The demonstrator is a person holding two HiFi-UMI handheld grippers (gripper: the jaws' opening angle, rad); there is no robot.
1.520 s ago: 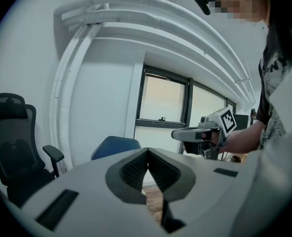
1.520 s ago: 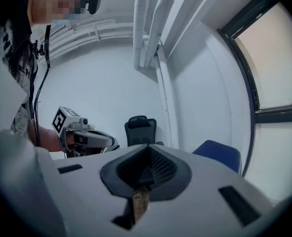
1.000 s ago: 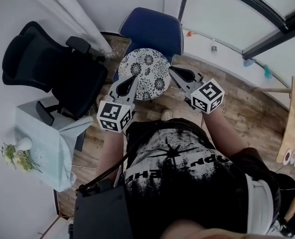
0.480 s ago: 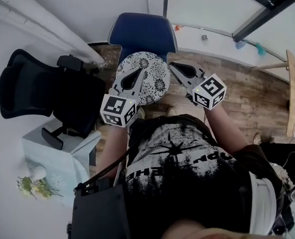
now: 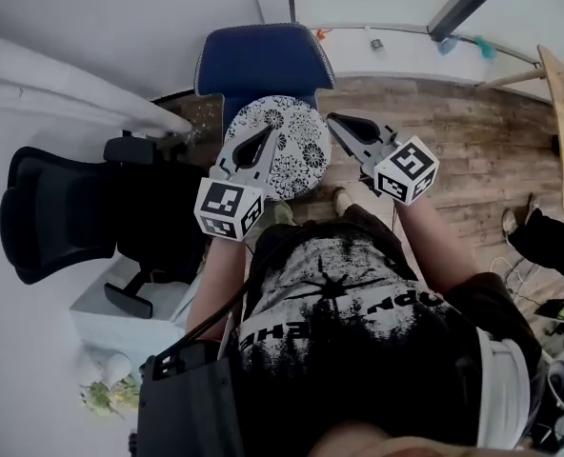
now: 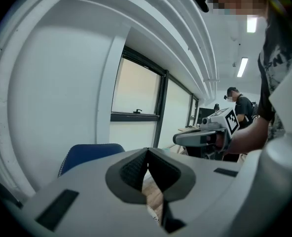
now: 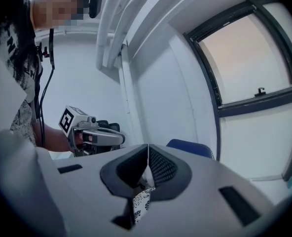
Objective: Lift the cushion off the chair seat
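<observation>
- Both tools are out in front of me, noses toward the blue chair by the white wall.
- The round cushion, white with dark flower print, lies flat on that chair's seat.
- My left gripper is pressed together, pads meeting at the tip with nothing between them. From my head camera its nose sits over the cushion's left half; I can't tell whether it touches.
- My right gripper is pressed together too, with nothing pinched. Its nose is right at the cushion's right edge.
- Looking along the right jaws, a sliver of the flower print shows just below the closed pads.
- A black office chair stands off to my left, well apart from the blue one.
- Wooden floor runs off to the right.
</observation>
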